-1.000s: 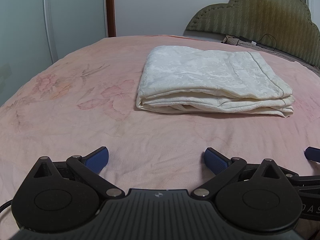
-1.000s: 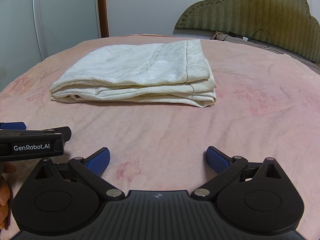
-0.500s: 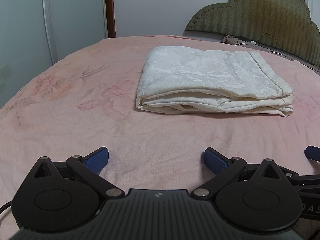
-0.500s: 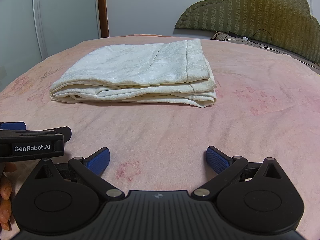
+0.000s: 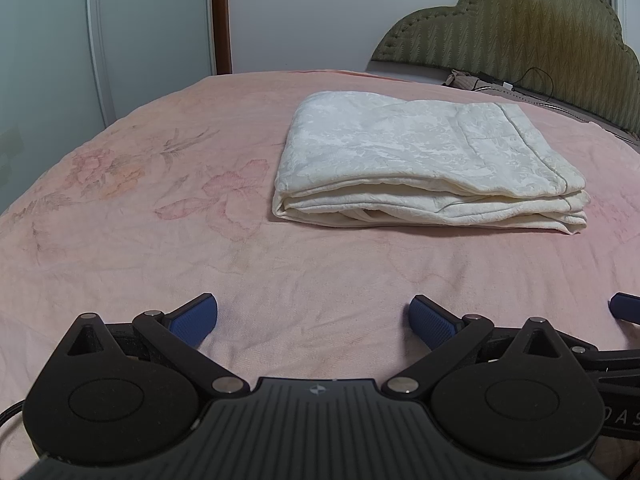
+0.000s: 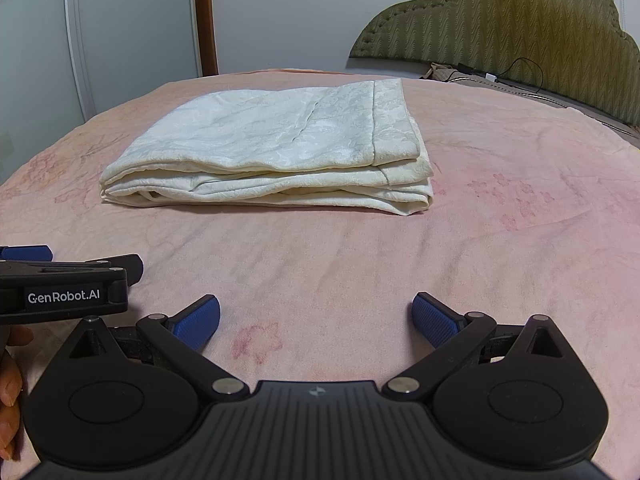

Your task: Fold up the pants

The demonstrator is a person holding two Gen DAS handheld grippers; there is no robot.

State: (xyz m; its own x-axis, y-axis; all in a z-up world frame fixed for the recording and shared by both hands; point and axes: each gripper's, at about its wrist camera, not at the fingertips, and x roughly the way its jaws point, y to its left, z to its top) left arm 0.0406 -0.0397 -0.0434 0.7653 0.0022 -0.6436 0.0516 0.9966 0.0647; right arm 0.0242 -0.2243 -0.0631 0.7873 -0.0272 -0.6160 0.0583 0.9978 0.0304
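Left wrist view: cream folded pants [image 5: 424, 168] lie flat mid-bed on pink floral bedspread [image 5: 160, 240], well ahead of left gripper [image 5: 314, 318] and right gripper [image 6: 316, 320], both spread wide, empty

In the right wrist view the left black tongs [image 6: 48, 258] run off the left edge, only fingertips of the hand [image 6: 9, 384] holding them show, and the padded olive headboard [image 6: 520, 20] is cropped at right.

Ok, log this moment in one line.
pants: folded, flat on bed | left gripper: open, empty, short of pants | right gripper: open, empty
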